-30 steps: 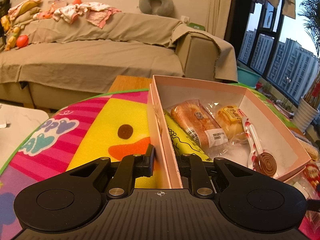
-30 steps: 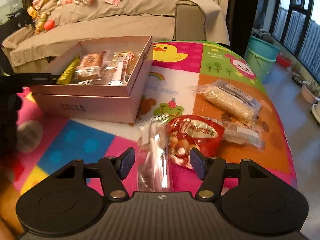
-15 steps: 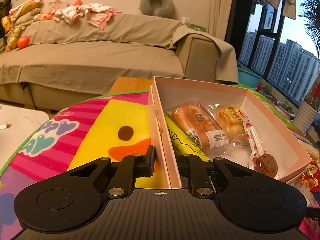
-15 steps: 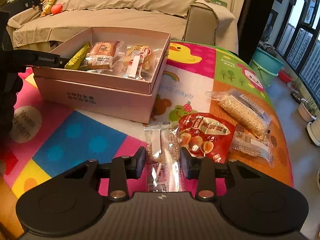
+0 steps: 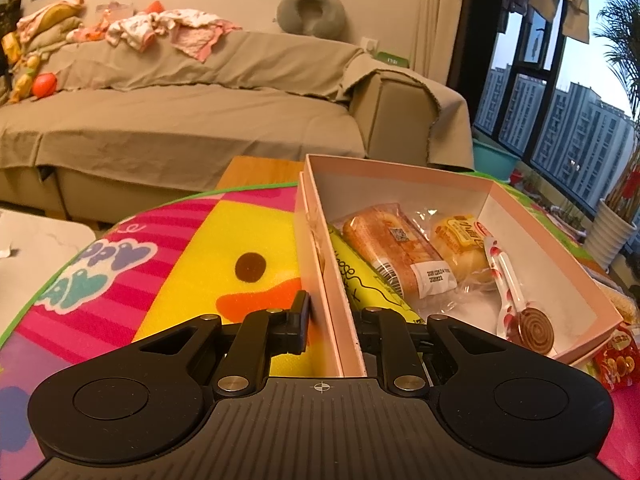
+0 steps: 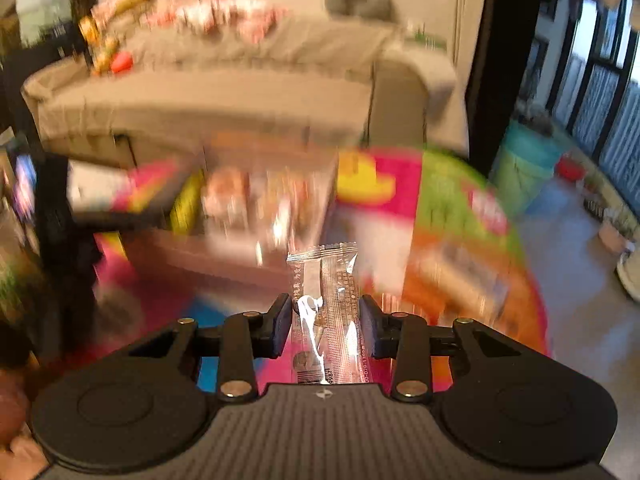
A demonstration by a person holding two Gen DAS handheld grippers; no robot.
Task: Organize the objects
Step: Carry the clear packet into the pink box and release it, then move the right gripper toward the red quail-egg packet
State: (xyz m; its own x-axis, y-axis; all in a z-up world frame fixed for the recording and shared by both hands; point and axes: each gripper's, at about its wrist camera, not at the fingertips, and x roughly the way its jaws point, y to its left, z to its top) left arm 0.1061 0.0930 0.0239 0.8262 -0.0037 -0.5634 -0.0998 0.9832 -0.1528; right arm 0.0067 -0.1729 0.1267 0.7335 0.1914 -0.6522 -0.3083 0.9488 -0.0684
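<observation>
Left wrist view: left gripper (image 5: pixel 330 326) clamping the near left wall of the pink box (image 5: pixel 536 236), one finger outside over the mat (image 5: pixel 168 264), the other inside the box. Sitting open on the mat-covered worktop, box reaching away to the far right. Lying inside: a yellow-green packet (image 5: pixel 360 280) along the left wall, a wrapped bread (image 5: pixel 394 256) just right of it, a yellow cake pack (image 5: pixel 464 244) further right, a lollipop (image 5: pixel 534 326) with a swirl head at the near right, its stick pointing far. Peeking past the box's near right corner: a red snack bag (image 5: pixel 616 364). Standing beyond the worktop: a couch (image 5: pixel 180 120) under a tan cover, clothes (image 5: pixel 168 30) heaped along its back, a grey neck pillow (image 5: pixel 312 12) perched on top. Showing at the right: a window (image 5: pixel 560 112) with tower blocks.

Right wrist view: right gripper (image 6: pixel 326 326) gripping a clear packet (image 6: pixel 326 300), pads pressing both long sides, far sealed end sticking out beyond the fingertips, held above the mat (image 6: pixel 460 200). Blurring heavily behind: box (image 6: pixel 240 236) at far left of the packet, snack packs inside only smears of colour. Lying right of the packet, a blurred wrapper (image 6: pixel 464 276) on the orange patch. Couch (image 6: pixel 224 92) and a teal tub (image 6: pixel 528 160) showing further off.
</observation>
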